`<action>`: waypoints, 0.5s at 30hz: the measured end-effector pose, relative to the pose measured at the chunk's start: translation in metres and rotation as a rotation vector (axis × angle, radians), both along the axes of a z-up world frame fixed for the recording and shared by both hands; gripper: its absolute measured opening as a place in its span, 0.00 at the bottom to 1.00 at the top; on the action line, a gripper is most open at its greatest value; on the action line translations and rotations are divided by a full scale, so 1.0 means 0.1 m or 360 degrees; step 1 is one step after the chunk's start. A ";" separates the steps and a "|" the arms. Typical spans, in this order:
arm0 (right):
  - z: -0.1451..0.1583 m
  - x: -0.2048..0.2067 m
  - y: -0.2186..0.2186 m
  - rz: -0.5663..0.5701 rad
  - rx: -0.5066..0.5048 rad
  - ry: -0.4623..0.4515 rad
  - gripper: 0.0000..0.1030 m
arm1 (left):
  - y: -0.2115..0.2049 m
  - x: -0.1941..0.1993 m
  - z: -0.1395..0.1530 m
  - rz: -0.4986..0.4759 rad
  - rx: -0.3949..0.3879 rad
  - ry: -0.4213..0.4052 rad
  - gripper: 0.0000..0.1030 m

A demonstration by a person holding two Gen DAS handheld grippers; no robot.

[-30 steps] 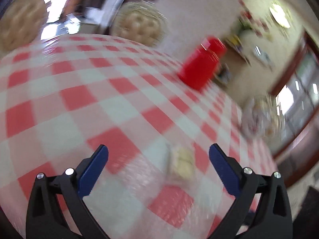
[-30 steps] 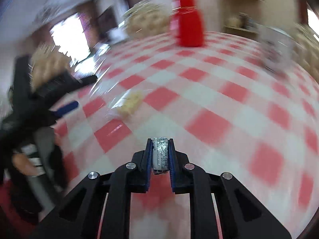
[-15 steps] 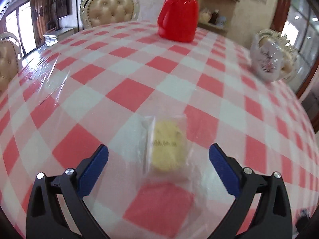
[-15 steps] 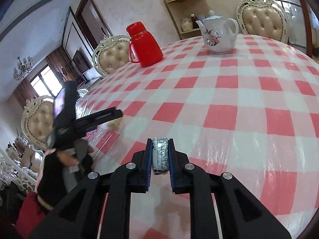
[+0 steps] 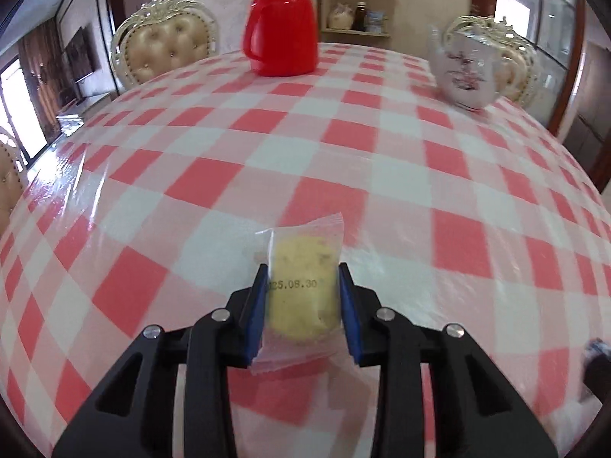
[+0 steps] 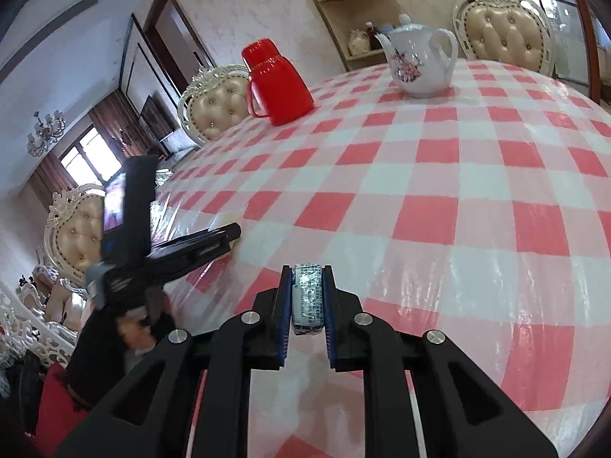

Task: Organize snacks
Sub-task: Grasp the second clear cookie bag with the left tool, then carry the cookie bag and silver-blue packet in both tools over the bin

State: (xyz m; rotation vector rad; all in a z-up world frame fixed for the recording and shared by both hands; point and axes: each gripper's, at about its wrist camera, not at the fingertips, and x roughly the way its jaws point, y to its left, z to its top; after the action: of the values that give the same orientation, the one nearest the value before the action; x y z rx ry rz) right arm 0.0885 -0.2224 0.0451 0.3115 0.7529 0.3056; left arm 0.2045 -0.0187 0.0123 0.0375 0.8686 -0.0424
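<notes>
A round yellow cookie in a clear packet (image 5: 301, 297) with a printed date lies on the red-and-white checked tablecloth (image 5: 343, 175). My left gripper (image 5: 302, 267) is around it; its jaws are closing, and the blue pads (image 5: 255, 316) touch both sides of the packet. In the right wrist view that gripper (image 6: 229, 234) shows at the left, tips down on the cloth and held by a person's gloved hand (image 6: 114, 328). My right gripper (image 6: 307, 269) is shut on a small snack in a blue-and-white wrapper (image 6: 307, 297), held just above the table.
A red lidded jug (image 5: 282, 23) stands at the far side of the table, with a white flowered teapot (image 5: 467, 72) to its right. Cream tufted chairs (image 5: 168, 53) ring the table. A wooden shelf (image 5: 355, 0) stands behind.
My left gripper moved forward over the cookie packet and went from wide open to closed around it. The right gripper kept its hold on the wrapped snack and steadied.
</notes>
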 end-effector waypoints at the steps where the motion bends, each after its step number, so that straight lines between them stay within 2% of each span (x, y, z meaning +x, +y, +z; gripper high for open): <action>1: 0.00 0.00 -0.01 -0.0006 -0.0006 -0.0002 0.15 | -0.05 -0.05 0.02 -0.0013 -0.0008 -0.0018 0.34; 6: -0.05 0.04 -0.08 -0.0060 -0.0021 0.0016 0.15 | -0.29 -0.48 0.15 -0.0076 -0.0060 -0.0108 0.34; 15: -0.14 0.04 -0.06 -0.0071 -0.0058 0.0025 0.15 | -0.34 -1.14 0.23 -0.0117 -0.0133 -0.0195 0.34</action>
State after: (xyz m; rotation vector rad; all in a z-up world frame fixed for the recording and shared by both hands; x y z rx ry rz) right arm 0.0925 -0.2281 0.0313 0.2960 0.7652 0.2470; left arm 0.0906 -0.0527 0.0356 -0.0062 0.7418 -0.1438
